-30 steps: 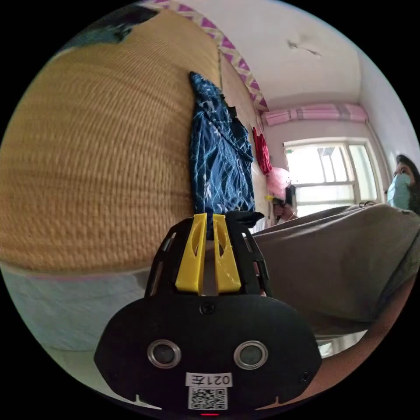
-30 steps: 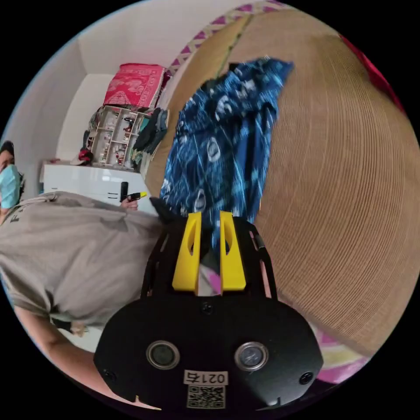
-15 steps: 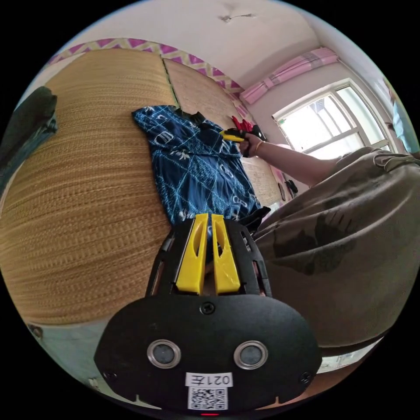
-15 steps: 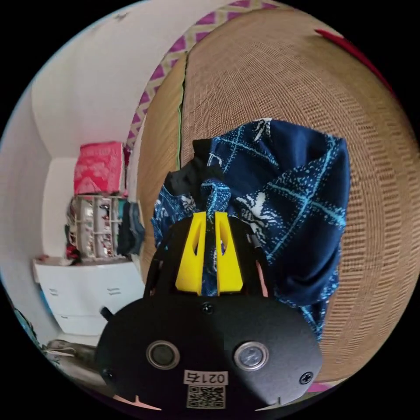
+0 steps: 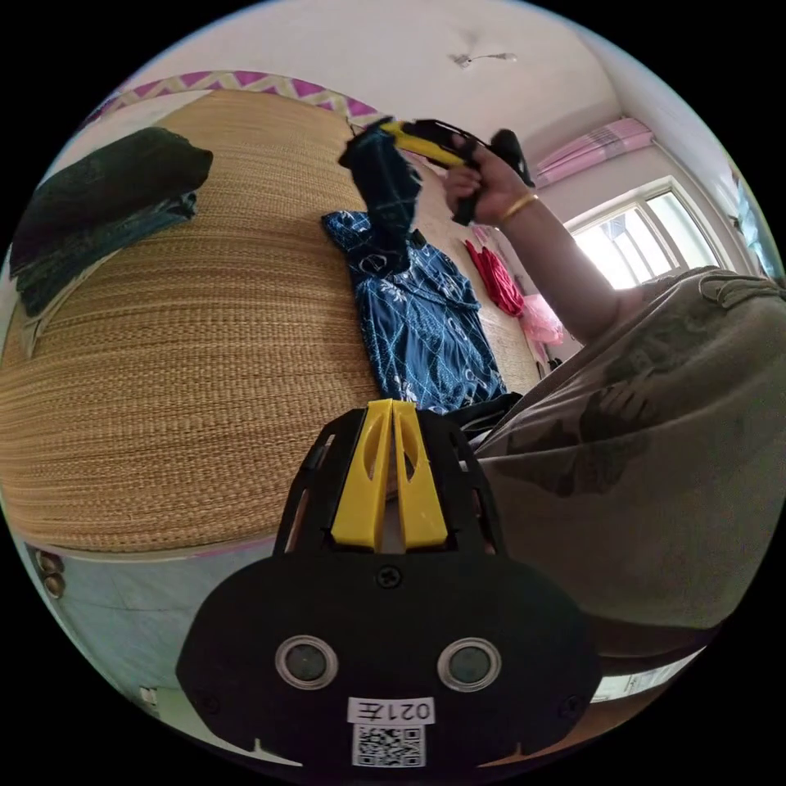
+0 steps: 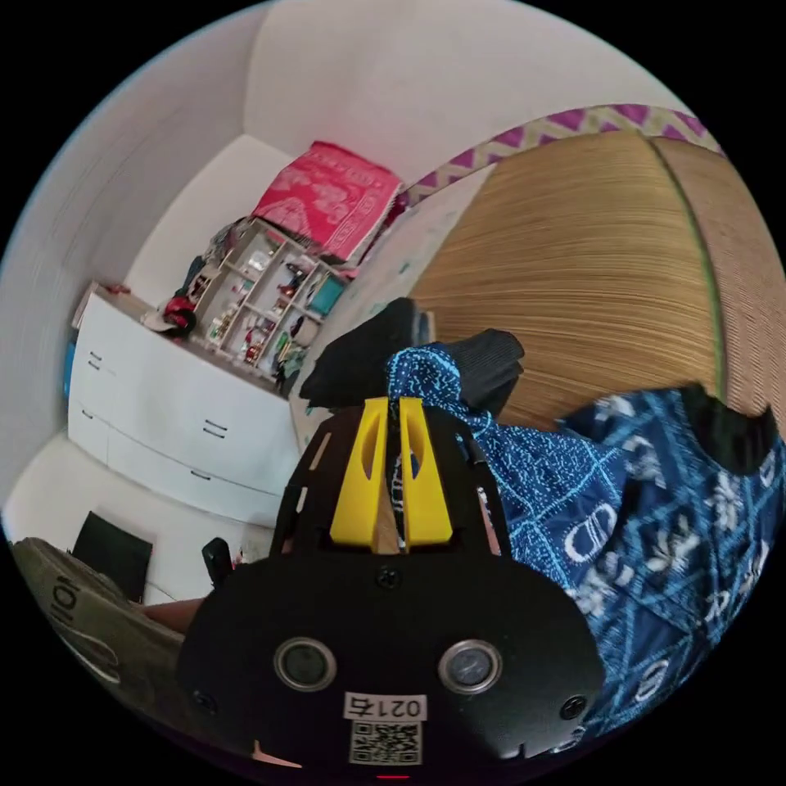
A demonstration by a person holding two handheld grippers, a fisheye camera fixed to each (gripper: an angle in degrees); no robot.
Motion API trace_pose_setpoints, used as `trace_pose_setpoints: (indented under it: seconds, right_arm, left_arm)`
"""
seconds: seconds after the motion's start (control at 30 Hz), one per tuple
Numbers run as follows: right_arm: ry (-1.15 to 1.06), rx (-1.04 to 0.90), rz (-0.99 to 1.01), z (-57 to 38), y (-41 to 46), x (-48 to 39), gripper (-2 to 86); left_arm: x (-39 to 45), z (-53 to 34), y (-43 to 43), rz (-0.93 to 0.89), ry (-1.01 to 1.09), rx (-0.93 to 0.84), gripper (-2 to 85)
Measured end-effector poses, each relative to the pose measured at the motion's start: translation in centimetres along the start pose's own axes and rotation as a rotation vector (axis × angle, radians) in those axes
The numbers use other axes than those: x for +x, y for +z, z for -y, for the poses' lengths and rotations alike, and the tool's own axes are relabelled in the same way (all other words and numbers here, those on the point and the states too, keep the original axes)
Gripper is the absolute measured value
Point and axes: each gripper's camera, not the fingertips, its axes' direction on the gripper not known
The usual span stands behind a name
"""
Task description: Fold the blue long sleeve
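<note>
Up in the left gripper view, the blue patterned long-sleeve shirt (image 5: 426,327) lies on the woven straw mat (image 5: 180,344); the left gripper (image 5: 391,409) has its yellow jaws pressed together, holding nothing. Over in the right gripper view, the right gripper (image 6: 393,408) pinches a fold of that shirt (image 6: 655,524).
</note>
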Motion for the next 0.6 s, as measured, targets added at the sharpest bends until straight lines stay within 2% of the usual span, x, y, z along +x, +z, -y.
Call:
trace_pose_setpoints:
  seconds: [0.13, 0.2, 0.27, 0.37, 0.43, 0.53, 0.6]
  right_arm:
    - [-0.081, -0.070, -0.019, 2.0, 8.6, -4.5, 4.7]
    - [-0.061, -0.186, 0.104, 2.0, 11.9, -4.6, 6.9]
    - [-0.059, -0.205, 0.158, 1.1, 11.6, -4.3, 8.0]
    - [-0.090, -0.178, 0.120, -0.9, 7.1, -3.0, 8.2]
    - [-0.086, -0.162, 0.029, -2.4, 3.2, -1.2, 7.9]
    - [-0.072, -0.166, -0.231, -5.1, -3.2, 2.9, 7.1]
    - [-0.103, -0.234, -0.451, -7.0, -6.1, 5.7, 6.9]
  left_arm:
    - [-1.4, -1.2, -4.1, 0.026, -0.038, 0.039, -1.0]
    - [-1.8, -1.5, -5.5, 0.044, -0.041, 0.039, -1.0]
    - [-2.3, -2.0, -6.9, 0.078, -0.034, 0.029, -1.0]
    - [-3.9, -2.3, -7.1, 0.069, -0.061, 0.013, -1.0]
    - [-4.8, -2.0, -6.7, 0.048, -0.075, 0.006, -1.0]
    - [-5.4, -0.5, -5.3, 0.008, -0.072, -0.010, -1.0]
    - [-5.4, 0.7, -4.1, -0.018, -0.063, -0.025, -1.0]
